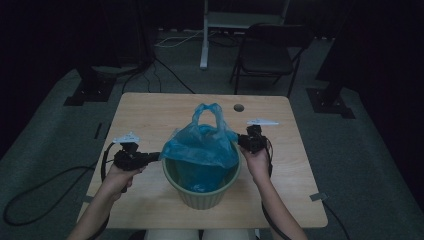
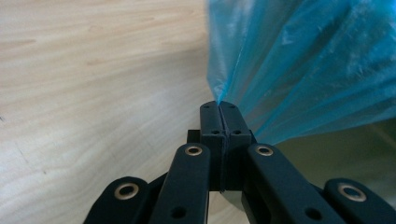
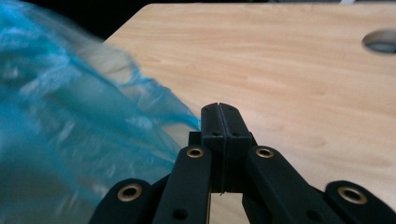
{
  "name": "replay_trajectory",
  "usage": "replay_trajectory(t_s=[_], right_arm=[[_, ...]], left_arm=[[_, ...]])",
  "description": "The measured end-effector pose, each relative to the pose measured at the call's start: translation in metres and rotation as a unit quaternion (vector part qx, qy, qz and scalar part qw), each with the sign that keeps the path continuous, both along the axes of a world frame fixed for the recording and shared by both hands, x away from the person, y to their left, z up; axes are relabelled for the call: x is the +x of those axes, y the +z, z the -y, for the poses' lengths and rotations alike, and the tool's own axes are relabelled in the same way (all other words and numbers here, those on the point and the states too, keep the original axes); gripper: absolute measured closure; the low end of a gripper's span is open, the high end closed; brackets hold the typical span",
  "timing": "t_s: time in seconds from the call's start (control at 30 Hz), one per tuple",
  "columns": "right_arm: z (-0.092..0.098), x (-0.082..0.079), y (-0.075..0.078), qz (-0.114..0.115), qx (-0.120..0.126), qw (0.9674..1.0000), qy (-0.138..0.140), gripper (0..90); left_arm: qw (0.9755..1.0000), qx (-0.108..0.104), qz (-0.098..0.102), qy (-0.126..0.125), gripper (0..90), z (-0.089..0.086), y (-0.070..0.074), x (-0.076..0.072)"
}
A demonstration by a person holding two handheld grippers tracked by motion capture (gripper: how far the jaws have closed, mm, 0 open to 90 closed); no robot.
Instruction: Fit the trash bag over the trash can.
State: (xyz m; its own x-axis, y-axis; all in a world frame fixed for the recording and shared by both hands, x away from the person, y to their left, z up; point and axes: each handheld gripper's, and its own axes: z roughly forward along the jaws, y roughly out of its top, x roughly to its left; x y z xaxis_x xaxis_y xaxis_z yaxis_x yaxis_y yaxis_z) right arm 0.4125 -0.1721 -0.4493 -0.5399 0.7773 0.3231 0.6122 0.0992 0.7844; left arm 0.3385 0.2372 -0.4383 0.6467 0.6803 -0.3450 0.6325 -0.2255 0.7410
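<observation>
A blue plastic bag (image 1: 202,145) sits in a pale green bin (image 1: 202,192) in the middle of the wooden table (image 1: 145,112). Its handles stand up at the back, and its mouth is stretched sideways over the rim. My left gripper (image 1: 159,156) is shut on the bag's left edge. In the left gripper view the blue film (image 2: 299,70) fans out from the closed left gripper (image 2: 219,103). My right gripper (image 1: 240,140) is shut on the bag's right edge. The film (image 3: 84,121) runs into the closed tips of the right gripper (image 3: 219,106) from the left.
A round cable hole (image 1: 238,107) is in the table's far part, the same hole (image 3: 380,41) lying ahead of the right gripper. A black folding chair (image 1: 270,52) and a white stand (image 1: 205,35) are beyond the table. Cables trail on the grey floor to the left.
</observation>
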Motion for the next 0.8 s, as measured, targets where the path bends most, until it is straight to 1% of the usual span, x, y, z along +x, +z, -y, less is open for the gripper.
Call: replay_trajectory(t_s=[0.03, 0.07, 0.1, 0.2, 0.23, 0.27, 0.3, 0.33, 0.37, 0.4, 0.43, 0.47, 0.5, 0.53, 0.57, 0.6, 0.63, 0.67, 0.7, 0.73, 0.77, 0.8], right_arm=[[0.0, 0.0, 0.0, 0.0, 0.0, 1.0, 0.0, 90.0], [0.001, -0.002, -0.004, -0.003, 0.003, 1.0, 0.002, 90.0], [0.002, -0.006, -0.011, -0.008, 0.003, 1.0, 0.005, 90.0], [0.002, -0.011, -0.018, -0.01, -0.004, 0.9999, 0.009, 90.0], [0.003, -0.015, -0.026, -0.022, -0.003, 0.9997, 0.014, 90.0], [0.003, -0.015, -0.026, -0.022, -0.003, 0.9997, 0.014, 90.0], [0.006, -0.016, -0.027, -0.027, 0.002, 0.9996, 0.011, 83.1], [0.009, -0.016, -0.026, -0.026, 0.0, 0.9996, 0.006, 78.8], [0.009, -0.016, -0.026, -0.026, 0.0, 0.9996, 0.006, 78.8], [0.018, -0.016, -0.019, -0.023, 0.006, 0.9997, -0.005, 69.9], [0.023, -0.015, -0.015, -0.023, 0.009, 0.9996, -0.013, 67.4], [0.023, -0.015, -0.015, -0.023, 0.009, 0.9996, -0.013, 67.4], [0.036, -0.015, -0.006, -0.021, 0.019, 0.9993, -0.023, 60.5], [0.042, -0.015, -0.001, -0.02, 0.025, 0.9991, -0.028, 57.4], [0.047, -0.016, 0.004, -0.019, 0.029, 0.9989, -0.033, 54.2], [0.052, -0.016, 0.01, -0.015, 0.033, 0.9986, -0.038, 53.1], [0.052, -0.016, 0.01, -0.015, 0.033, 0.9986, -0.038, 53.1], [0.06, -0.018, 0.022, -0.006, 0.045, 0.9979, -0.045, 51.7], [0.063, -0.019, 0.029, 0.002, 0.043, 0.9979, -0.048, 50.5], [0.064, -0.02, 0.035, 0.006, 0.039, 0.998, -0.049, 49.3], [0.064, -0.02, 0.035, 0.006, 0.039, 0.998, -0.049, 49.3], [0.066, -0.02, 0.04, 0.009, 0.04, 0.998, -0.048, 49.2]], left_arm=[[1.0, 0.0, 0.0, 0.0, 90.0, 0.0, 0.0, 0.0], [1.0, -0.002, -0.002, -0.003, 90.0, 0.0, -0.002, -0.001], [0.9999, -0.006, -0.005, -0.009, 90.0, 0.0, -0.006, -0.004], [0.9999, -0.007, -0.007, -0.009, 90.0, 0.0, -0.008, -0.005], [0.9998, -0.009, -0.009, -0.014, 90.0, 0.001, -0.011, -0.007], [0.9998, -0.009, -0.009, -0.014, 90.0, 0.001, -0.011, -0.007], [0.9998, -0.009, -0.007, -0.013, 87.6, 0.0, -0.01, -0.008], [0.9999, -0.014, -0.003, -0.007, 84.9, -0.004, -0.007, -0.009], [0.9999, -0.014, -0.003, -0.007, 83.0, -0.004, -0.007, -0.009], [0.9998, -0.016, -0.002, -0.007, 79.5, -0.007, -0.006, -0.009], [0.9998, -0.018, 0.0, -0.006, 75.4, -0.011, -0.004, -0.01], [0.9997, -0.022, 0.001, -0.005, 75.4, -0.014, -0.002, -0.011], [0.9997, -0.021, 0.006, -0.006, 72.0, -0.021, 0.001, -0.014], [0.9997, -0.021, 0.006, -0.006, 67.4, -0.021, 0.001, -0.014], [0.9998, -0.019, 0.007, -0.004, 67.5, -0.023, 0.002, -0.015], [0.9998, -0.015, 0.009, -0.004, 66.6, -0.026, 0.003, -0.017], [0.9998, -0.013, 0.013, -0.003, 66.6, -0.028, 0.004, -0.018], [0.9998, -0.01, 0.016, 0.0, 62.1, -0.03, 0.007, -0.02], [0.9996, -0.011, 0.025, 0.004, 60.0, -0.033, 0.01, -0.021], [0.999, -0.02, 0.038, 0.01, 56.0, -0.038, 0.019, -0.024], [0.999, -0.02, 0.038, 0.01, 54.6, -0.038, 0.019, -0.024], [0.9986, -0.024, 0.046, 0.014, 54.6, -0.038, 0.025, -0.025]])
